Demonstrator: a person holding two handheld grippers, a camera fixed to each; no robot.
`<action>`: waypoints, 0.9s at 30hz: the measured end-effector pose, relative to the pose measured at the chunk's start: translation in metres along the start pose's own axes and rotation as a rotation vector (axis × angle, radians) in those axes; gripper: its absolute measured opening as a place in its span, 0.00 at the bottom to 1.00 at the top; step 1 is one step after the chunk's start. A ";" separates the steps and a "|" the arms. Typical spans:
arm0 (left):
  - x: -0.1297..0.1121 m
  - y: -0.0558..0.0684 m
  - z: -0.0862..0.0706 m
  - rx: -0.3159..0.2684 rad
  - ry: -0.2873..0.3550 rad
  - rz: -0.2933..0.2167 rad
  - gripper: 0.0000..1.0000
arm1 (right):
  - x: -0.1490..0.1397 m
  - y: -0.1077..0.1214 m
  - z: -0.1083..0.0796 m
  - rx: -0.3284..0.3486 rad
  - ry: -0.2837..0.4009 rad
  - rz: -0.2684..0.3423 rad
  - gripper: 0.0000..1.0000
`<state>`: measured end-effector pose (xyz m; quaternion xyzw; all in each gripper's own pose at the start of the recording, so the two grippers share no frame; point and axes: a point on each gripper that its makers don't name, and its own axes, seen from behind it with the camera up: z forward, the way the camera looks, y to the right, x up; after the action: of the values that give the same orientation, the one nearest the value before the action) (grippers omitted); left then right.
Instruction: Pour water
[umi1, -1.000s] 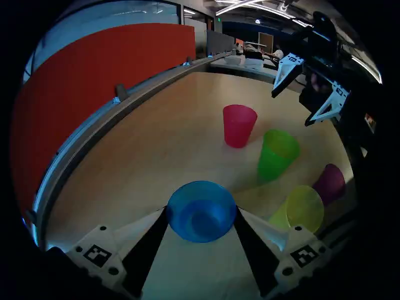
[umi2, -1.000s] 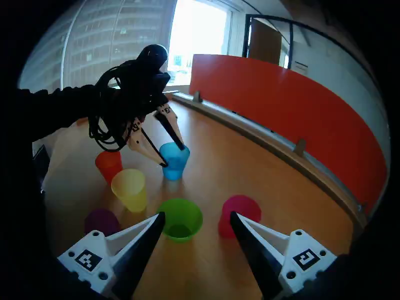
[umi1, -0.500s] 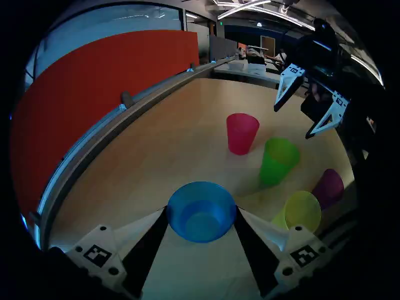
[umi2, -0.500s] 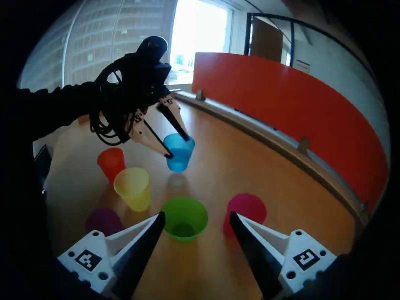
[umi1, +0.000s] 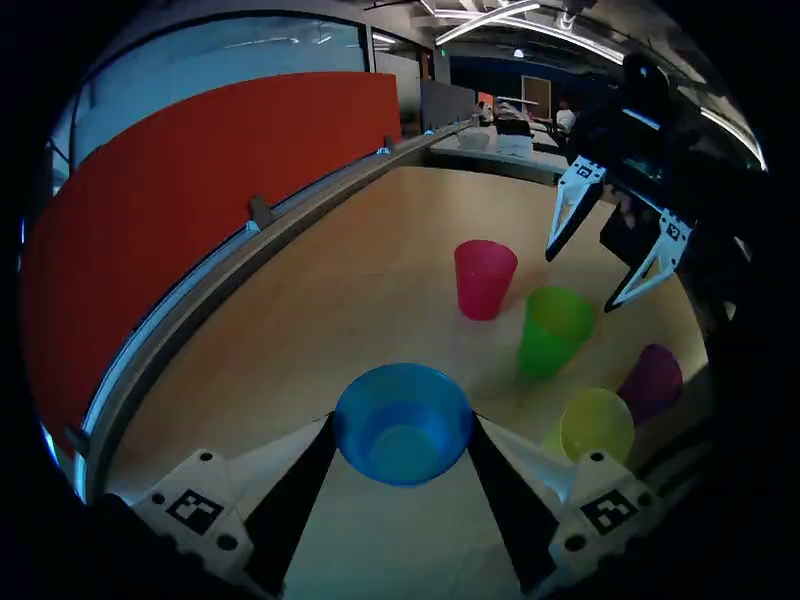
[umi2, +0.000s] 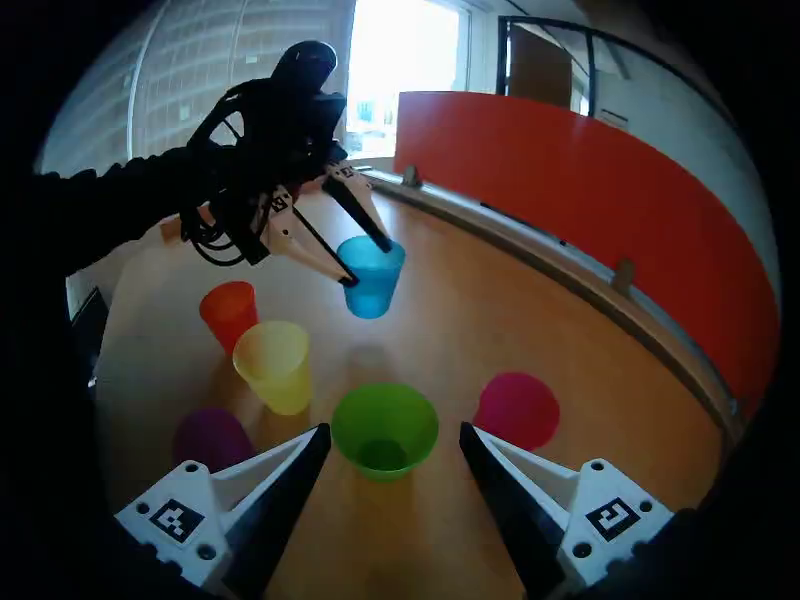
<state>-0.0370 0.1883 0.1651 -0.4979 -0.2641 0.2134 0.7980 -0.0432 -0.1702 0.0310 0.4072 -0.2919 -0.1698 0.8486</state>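
Observation:
My left gripper is shut on a blue cup that has water in the bottom. In the right gripper view the same blue cup hangs above the wooden table, clamped by the left gripper on a dark-sleeved arm. A green cup stands just ahead of my open right gripper, between its fingertips' line. In the left gripper view the green cup sits under the open right gripper. A pink cup stands beside it.
A yellow cup, an orange cup and a purple cup stand left of the green one; the pink cup is to its right. A red partition with a grey rail borders the table's far edge.
The left gripper has lifted the blue cup off the table and carried it upward. The right gripper has moved closer over the green cup.

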 end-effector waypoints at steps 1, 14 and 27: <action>0.001 0.000 -0.001 0.000 0.002 0.000 0.89 | -0.001 0.000 0.001 0.001 -0.002 0.001 1.00; 0.009 -0.001 -0.007 0.004 0.021 0.009 0.89 | -0.017 -0.005 0.011 0.017 -0.027 0.009 1.00; 0.015 0.001 -0.010 0.002 0.036 0.015 0.89 | -0.020 -0.003 0.027 0.023 -0.033 0.008 1.00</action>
<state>-0.0187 0.1911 0.1637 -0.5027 -0.2458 0.2108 0.8015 -0.0758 -0.1771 0.0350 0.4128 -0.3093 -0.1697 0.8397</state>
